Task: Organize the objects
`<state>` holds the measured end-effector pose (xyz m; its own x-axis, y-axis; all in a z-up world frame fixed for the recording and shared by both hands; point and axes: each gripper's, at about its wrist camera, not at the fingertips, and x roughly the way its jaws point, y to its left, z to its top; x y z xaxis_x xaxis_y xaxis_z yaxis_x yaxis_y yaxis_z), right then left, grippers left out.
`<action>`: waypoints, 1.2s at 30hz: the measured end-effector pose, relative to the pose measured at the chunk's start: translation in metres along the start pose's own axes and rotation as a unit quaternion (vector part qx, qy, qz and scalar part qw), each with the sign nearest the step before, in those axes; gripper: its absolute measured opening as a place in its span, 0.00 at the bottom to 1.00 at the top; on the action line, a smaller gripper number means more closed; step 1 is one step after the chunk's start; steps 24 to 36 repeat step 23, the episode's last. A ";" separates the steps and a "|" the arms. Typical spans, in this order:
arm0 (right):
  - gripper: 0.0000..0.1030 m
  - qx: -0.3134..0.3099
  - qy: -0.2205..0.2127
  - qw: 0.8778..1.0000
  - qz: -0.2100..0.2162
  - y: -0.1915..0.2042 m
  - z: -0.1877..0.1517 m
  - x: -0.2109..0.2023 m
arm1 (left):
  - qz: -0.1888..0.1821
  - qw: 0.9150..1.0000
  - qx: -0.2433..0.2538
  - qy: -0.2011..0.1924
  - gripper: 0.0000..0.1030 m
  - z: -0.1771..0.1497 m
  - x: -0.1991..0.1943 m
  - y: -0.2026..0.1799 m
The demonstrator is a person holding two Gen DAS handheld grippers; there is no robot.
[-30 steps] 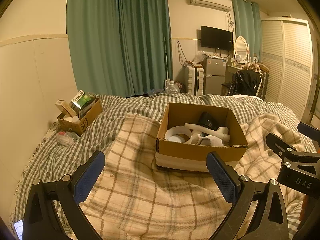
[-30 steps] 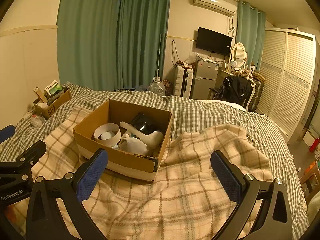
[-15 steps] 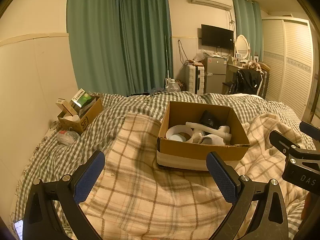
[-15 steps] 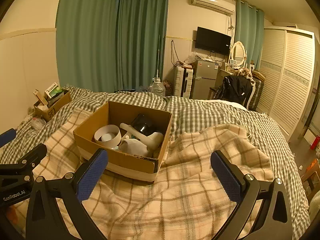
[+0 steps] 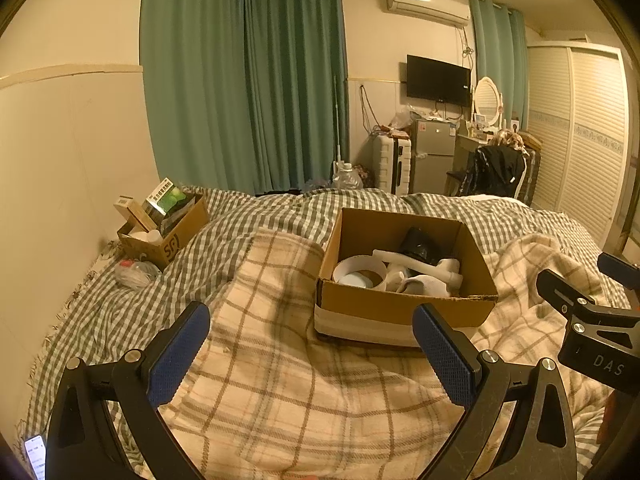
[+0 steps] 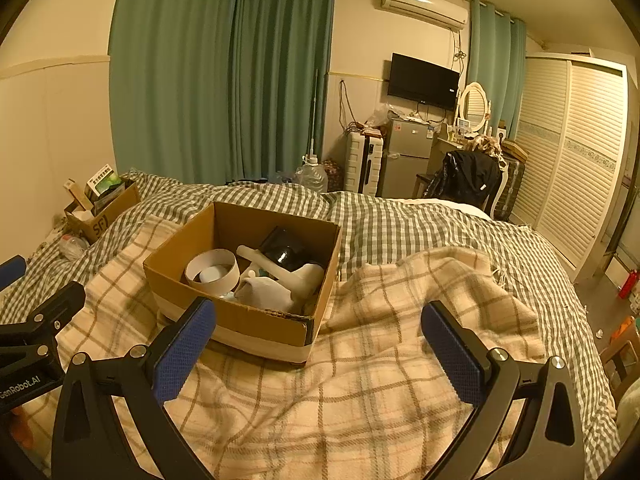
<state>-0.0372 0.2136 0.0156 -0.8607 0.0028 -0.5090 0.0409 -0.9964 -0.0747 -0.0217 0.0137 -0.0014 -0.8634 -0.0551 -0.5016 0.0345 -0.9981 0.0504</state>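
An open cardboard box (image 5: 404, 304) (image 6: 256, 322) sits on a plaid blanket on the bed. Inside it lie a white tape roll (image 5: 360, 272) (image 6: 212, 270), a long white handled piece (image 5: 420, 266) (image 6: 280, 270) and a black object (image 5: 420, 240) (image 6: 282, 250). My left gripper (image 5: 312, 356) is open and empty, held above the blanket in front of the box. My right gripper (image 6: 320, 352) is open and empty, to the right of the left one, near the box's front right corner.
A smaller cardboard box (image 5: 168, 228) (image 6: 102, 210) with packages stands by the wall at the far left, with a crumpled plastic bag (image 5: 134, 274) beside it. A fridge (image 5: 434, 156), a chair with a black jacket (image 6: 466, 178) and a wardrobe (image 6: 568, 160) stand beyond the bed.
Both grippers have drifted slightly back and up from the box. Both stay open and empty.
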 end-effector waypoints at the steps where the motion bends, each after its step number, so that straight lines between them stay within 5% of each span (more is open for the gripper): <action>1: 0.99 0.000 0.000 1.000 0.000 0.000 0.000 0.000 | 0.000 1.000 0.000 0.000 1.00 0.000 0.000 0.000; 36: 0.99 -0.001 0.000 1.000 -0.001 0.000 -0.001 -0.001 | 0.005 1.000 0.006 -0.005 1.00 0.000 0.000 -0.001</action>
